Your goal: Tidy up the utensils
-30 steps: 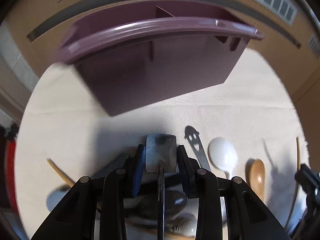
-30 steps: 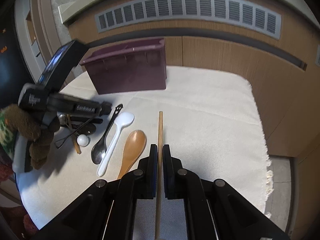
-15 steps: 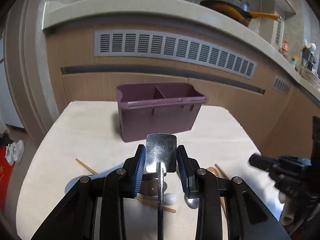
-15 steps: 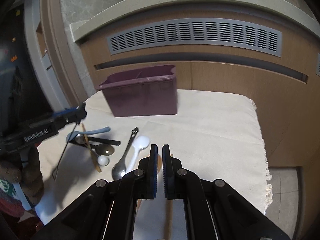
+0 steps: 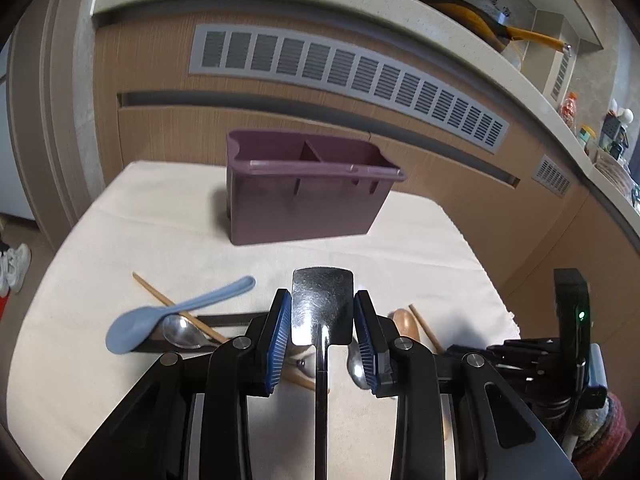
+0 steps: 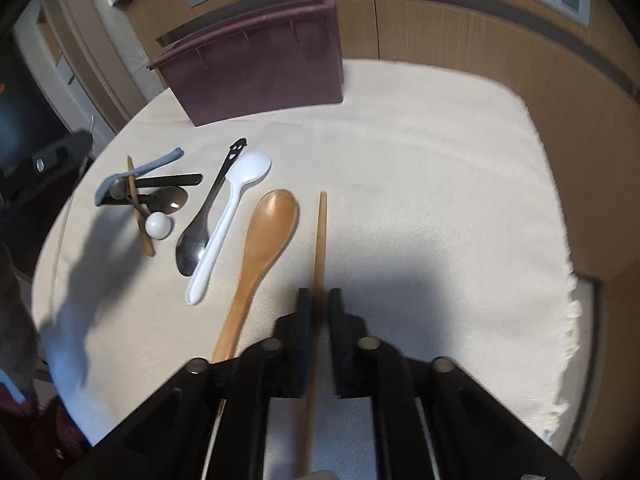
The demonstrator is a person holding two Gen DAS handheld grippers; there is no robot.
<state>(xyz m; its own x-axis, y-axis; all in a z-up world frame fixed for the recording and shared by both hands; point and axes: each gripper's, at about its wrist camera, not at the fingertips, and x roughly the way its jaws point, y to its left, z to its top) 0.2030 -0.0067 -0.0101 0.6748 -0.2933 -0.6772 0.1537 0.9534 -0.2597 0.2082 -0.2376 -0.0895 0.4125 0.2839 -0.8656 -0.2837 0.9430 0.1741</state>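
Observation:
My left gripper (image 5: 322, 316) is shut on a steel utensil with a flat square end (image 5: 322, 300), held above the table. The purple two-compartment holder (image 5: 304, 200) stands beyond it; in the right wrist view the holder (image 6: 260, 68) is at the back. My right gripper (image 6: 318, 312) is shut on a wooden chopstick (image 6: 320, 232) that points forward over the cloth. On the cloth lie a wooden spoon (image 6: 264, 240), a white spoon (image 6: 232, 208), a steel spoon with a smiley handle (image 6: 208, 216) and a blue spoon (image 6: 136, 172).
A cream cloth (image 6: 440, 180) covers the table, with its frayed edge at the right. A second chopstick (image 6: 138, 208), a white ball-ended piece (image 6: 159, 225) and dark utensils lie in the left pile. Wooden cabinets with vents stand behind the table.
The right gripper has tilted down and closer to the table, with the chopstick now pointing over the cloth. The left gripper has drawn slightly nearer the holder, still holding the steel utensil.

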